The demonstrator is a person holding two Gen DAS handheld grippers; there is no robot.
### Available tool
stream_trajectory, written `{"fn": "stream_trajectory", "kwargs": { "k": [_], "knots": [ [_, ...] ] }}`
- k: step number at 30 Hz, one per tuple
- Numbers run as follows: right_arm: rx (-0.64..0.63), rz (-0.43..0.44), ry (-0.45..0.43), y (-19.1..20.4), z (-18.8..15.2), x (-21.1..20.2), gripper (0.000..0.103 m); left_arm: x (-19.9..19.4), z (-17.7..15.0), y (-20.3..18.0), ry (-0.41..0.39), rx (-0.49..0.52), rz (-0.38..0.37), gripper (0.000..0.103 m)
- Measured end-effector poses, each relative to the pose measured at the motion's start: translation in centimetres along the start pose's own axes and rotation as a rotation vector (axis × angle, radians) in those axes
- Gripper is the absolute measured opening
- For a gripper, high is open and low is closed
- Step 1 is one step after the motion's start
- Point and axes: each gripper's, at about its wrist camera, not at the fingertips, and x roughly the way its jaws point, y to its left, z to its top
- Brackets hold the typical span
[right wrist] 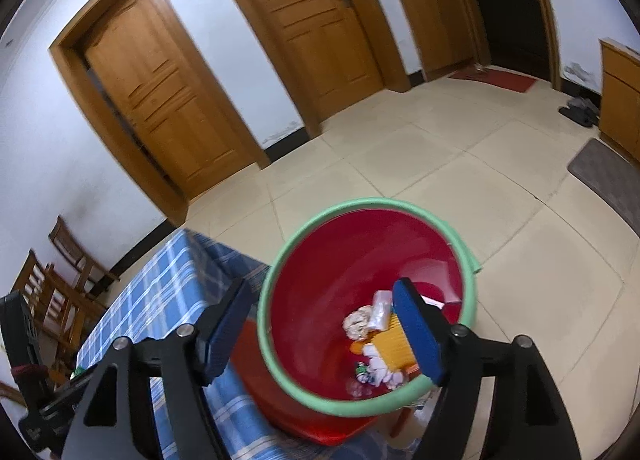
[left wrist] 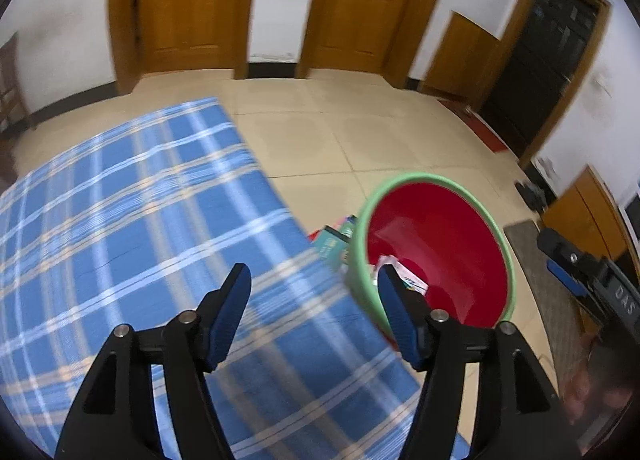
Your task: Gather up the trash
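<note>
Left gripper (left wrist: 314, 312): jaws spread, nothing between the pads. It hangs over the blue plaid cloth (left wrist: 132, 227) near the table's right-hand edge, pitched downward. Right gripper (right wrist: 324, 324): jaws also spread and empty, hanging directly above the bin (right wrist: 304, 256).

Key relation: the bin stands on the floor just beside the table edge, ahead and to the right of the left gripper and straight below the right one. The right gripper is clearly the nearer of the two; its right finger overlaps the bin mouth in its own view. Seen from the left wrist, the right gripper (left wrist: 576, 272) shows at the far right, past the bin (left wrist: 500, 236).

Bin: round, red inside, pale green rim, mouth facing up and unobstructed. The trash (right wrist: 376, 336) lies at the bottom in a loose heap: crumpled whitish paper, a clear wrapper, something yellow and ribbed, small white scraps, an orange bit (individual items too blurred to identify further). In the left view only a white piece shows inside the bin.

Judgement: both tools are empty with rubbish already in the bin, so a drop looks done. No loose trash shows on the visible cloth. Some packets or boxes (left wrist: 332, 240) sit on the floor between table and bin; whether they count as trash I cannot tell.
</note>
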Motion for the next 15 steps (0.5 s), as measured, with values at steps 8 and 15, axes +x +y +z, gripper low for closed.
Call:
{"fn": "stream_trajectory", "kwargs": {
  "k": [8,15],
  "knots": [
    [-0.099,0.048,0.036,4.7,-2.0,-0.1,0.087,-3.7,-1.0,4.5,-0.063,-0.084,0.109,0.074],
    [-0.171,0.105,0.083,8.4,-4.9,0.5,0.092,-6.2,-2.6,7.3,-0.100,-0.135,0.205,0.075]
  ]
}}
